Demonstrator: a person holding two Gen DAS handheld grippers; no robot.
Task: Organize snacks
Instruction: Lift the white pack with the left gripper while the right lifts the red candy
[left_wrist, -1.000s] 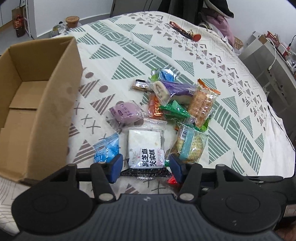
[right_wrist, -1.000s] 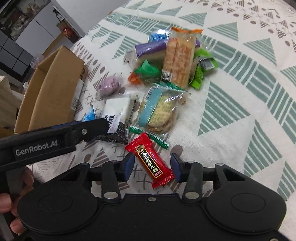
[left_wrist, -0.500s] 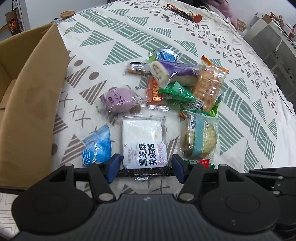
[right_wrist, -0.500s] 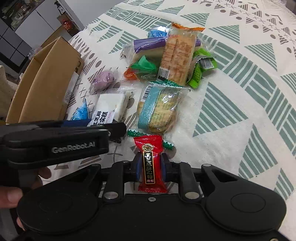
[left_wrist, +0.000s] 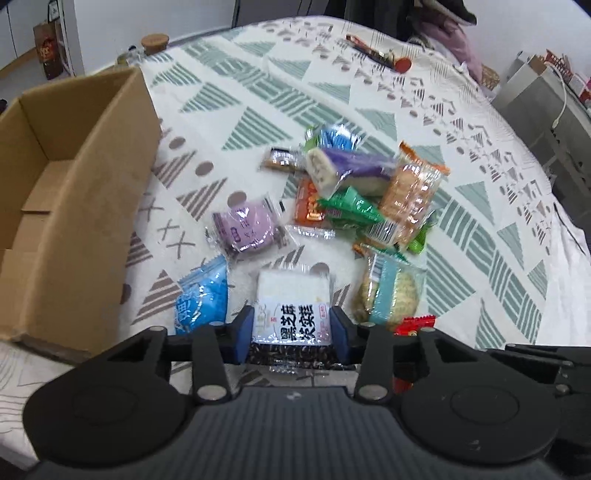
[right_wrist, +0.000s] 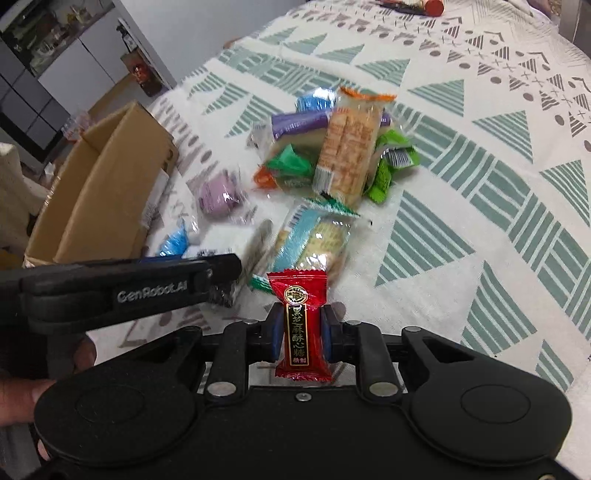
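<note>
While both tools grip, slippage is the risk: left tool (left_wrist: 291, 332) pinches the white sesame cake packet (left_wrist: 291, 306) by its slick near edge, right tool (right_wrist: 300, 334) clamps the red candy (right_wrist: 301, 325) mid-wrapper. Beyond lie the snack pile (left_wrist: 369, 199) on the bed (left_wrist: 480, 258) and cardboard box (left_wrist: 85, 206). Half a second ago, left was open around the packet.
</note>
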